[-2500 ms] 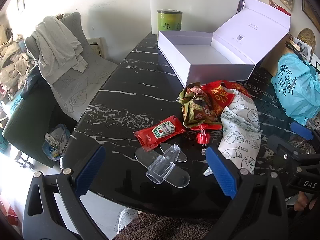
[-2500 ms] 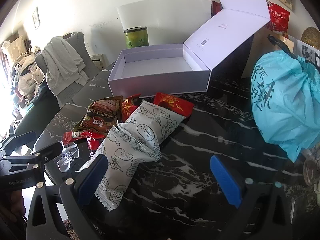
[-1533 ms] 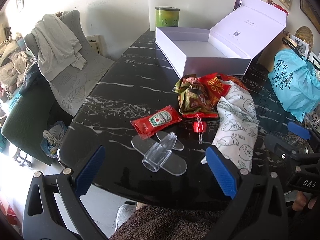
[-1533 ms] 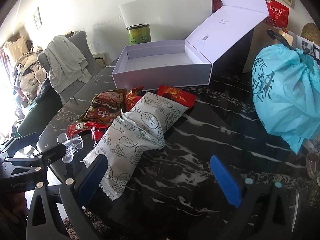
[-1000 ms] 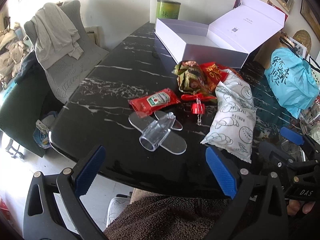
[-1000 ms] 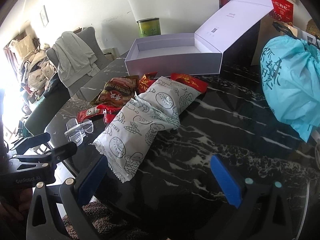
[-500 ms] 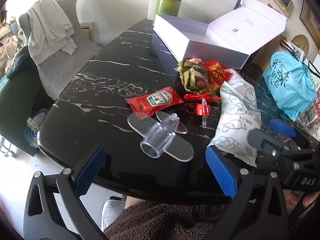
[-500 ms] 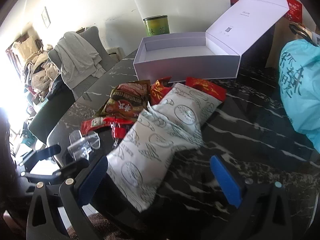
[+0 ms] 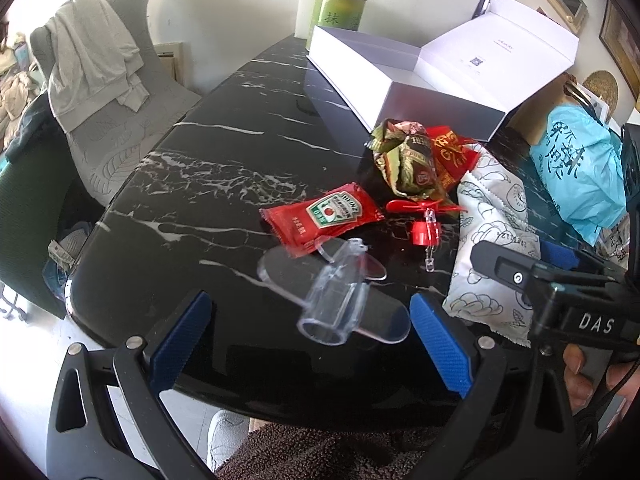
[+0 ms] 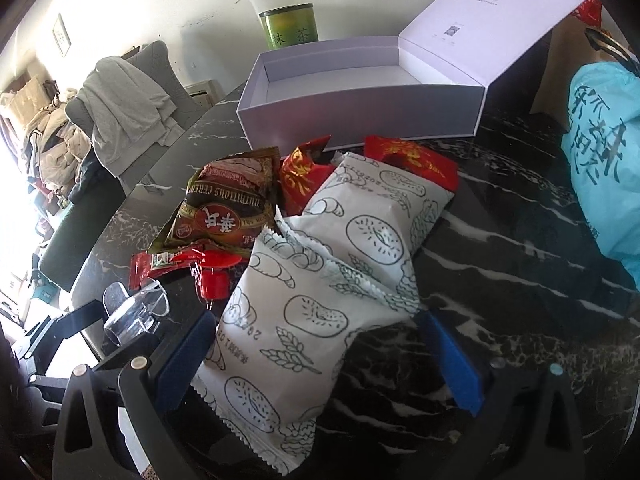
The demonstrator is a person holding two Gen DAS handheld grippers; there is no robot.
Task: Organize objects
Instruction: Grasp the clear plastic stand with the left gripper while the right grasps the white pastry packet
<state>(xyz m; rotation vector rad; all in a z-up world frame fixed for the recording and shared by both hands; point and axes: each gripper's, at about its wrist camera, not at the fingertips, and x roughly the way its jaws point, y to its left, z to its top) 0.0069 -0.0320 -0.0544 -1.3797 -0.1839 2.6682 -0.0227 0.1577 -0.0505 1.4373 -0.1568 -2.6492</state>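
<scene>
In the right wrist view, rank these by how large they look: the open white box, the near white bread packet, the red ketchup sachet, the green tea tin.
1. Open white box, though the near white bread packet rivals it by sitting nearer the camera.
2. Green tea tin.
3. Red ketchup sachet, partly hidden, so its rank is unsure.

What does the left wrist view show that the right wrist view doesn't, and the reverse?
Left only: the full ketchup packet label and the right gripper body. Right only: the white box interior, empty, and two overlapping white pastry bags. Both: the clear plastic piece, the red cap, the green tin, the blue bag.
</scene>
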